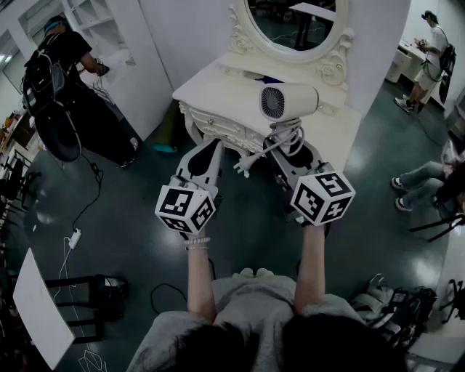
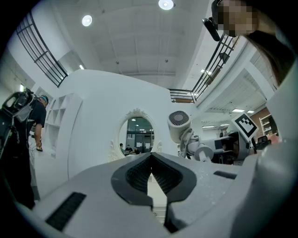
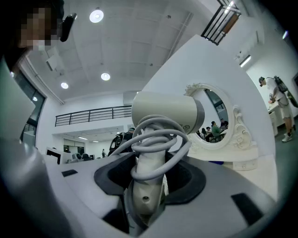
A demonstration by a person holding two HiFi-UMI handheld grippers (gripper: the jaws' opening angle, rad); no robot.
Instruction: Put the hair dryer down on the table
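Hair dryer (image 1: 288, 102), gripped by right tongs (image 1: 288, 142), hovers above desk (image 1: 218, 91), not yet down; left tongs (image 1: 215, 145) closed, empty.

Ahead of the left gripper (image 1: 211, 149) the table (image 1: 211, 91) top lies bare. The dryer (image 1: 289, 102) fills the space before the right gripper (image 1: 287, 142). Behind, the mirror (image 1: 294, 22) bars the way.

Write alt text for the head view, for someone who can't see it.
Seen from above, the right tool grips a white hair dryer by its cord-wrapped handle at the front of a white dressing table with an oval mirror. The left tool is beside it, empty, its jaws together.
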